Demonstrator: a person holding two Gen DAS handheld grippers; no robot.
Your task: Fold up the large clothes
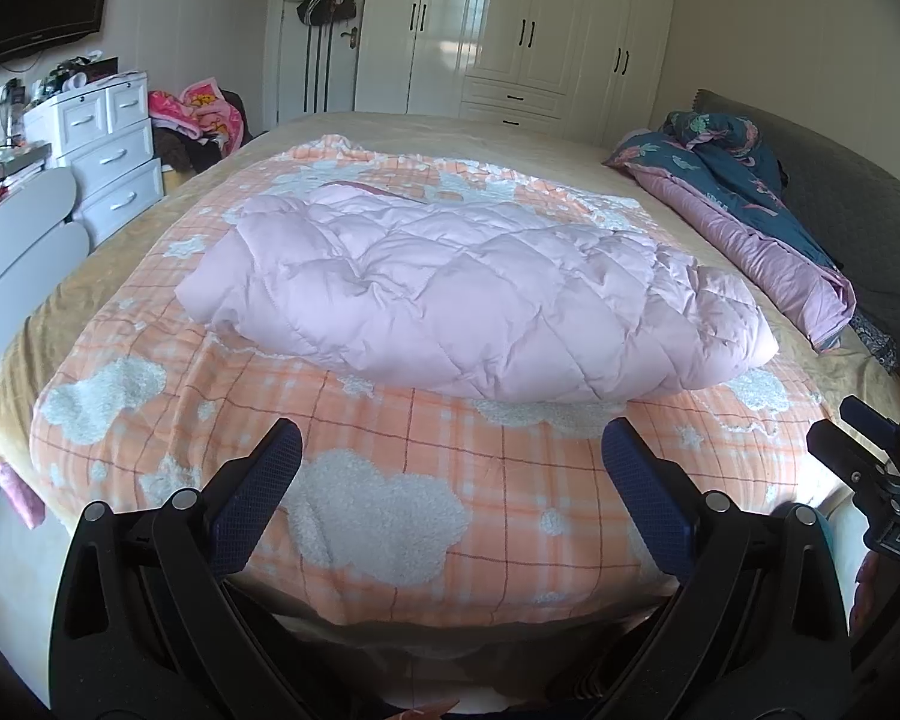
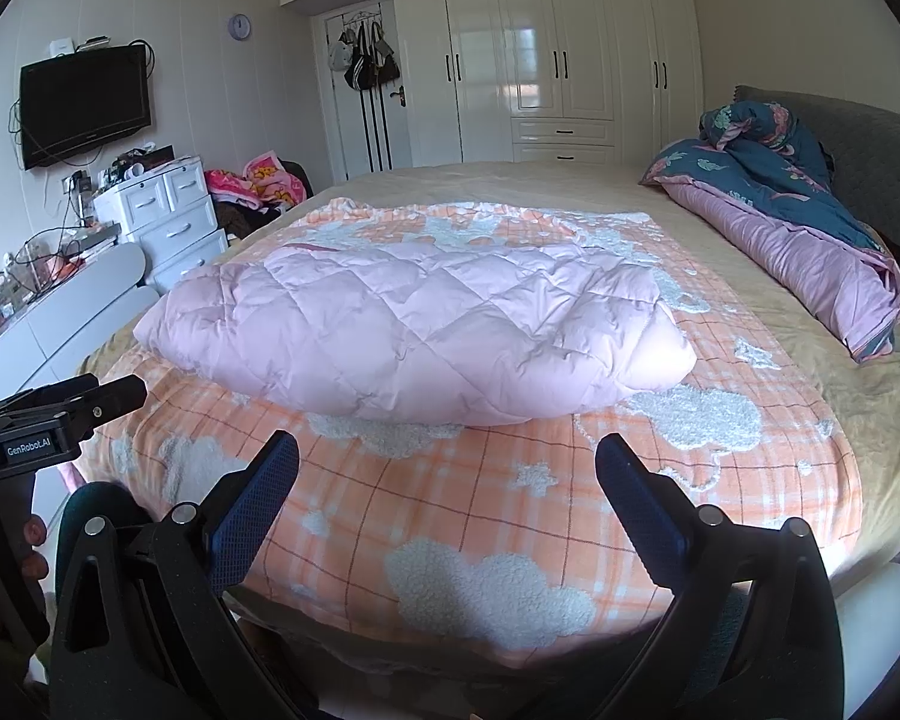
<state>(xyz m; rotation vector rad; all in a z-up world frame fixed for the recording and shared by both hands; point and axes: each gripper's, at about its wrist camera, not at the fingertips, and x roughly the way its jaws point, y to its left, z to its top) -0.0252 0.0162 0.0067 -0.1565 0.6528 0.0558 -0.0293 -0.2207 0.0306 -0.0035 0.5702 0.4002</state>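
Looks pretty far along, honestly. Pink quilted coat (image 1: 468,294) sitting mid-bed as a thick, puffy bundle, folded over at least once judging by the rounded edges on the near and right sides. Resting on the orange plaid blanket (image 1: 390,480) with the white fluffy clouds, which covers the bed (image 1: 66,306). Can't tell if another fold is still planned; bundle is lumpy, and a darker pink strip pokes out along the far edge, so maybe a bit of tidying or one more fold left. Could also be done, hard to call from here.

Left gripper (image 1: 450,450) spread wide, holding nothing, hovering over the near blanket edge, well short of the coat. Right gripper (image 2: 447,450) same deal: fingers apart, empty, pointed at the coat from the foot of the bed. Each one visible at the edge of the other's view, so side by side.

Around it: rumpled blue floral duvet (image 2: 810,222) with a pink lining heaped along the right by the grey headboard (image 2: 870,138), apart from the coat. White drawers (image 1: 114,162) and a pink pile of stuff on the left, wardrobe (image 2: 540,48) at the back, TV (image 2: 84,108) on the wall.

Nothing really blocking the way. Only snag likely: puffy filling springing back, and the fluffy blanket underneath bunching if grabbed by accident.
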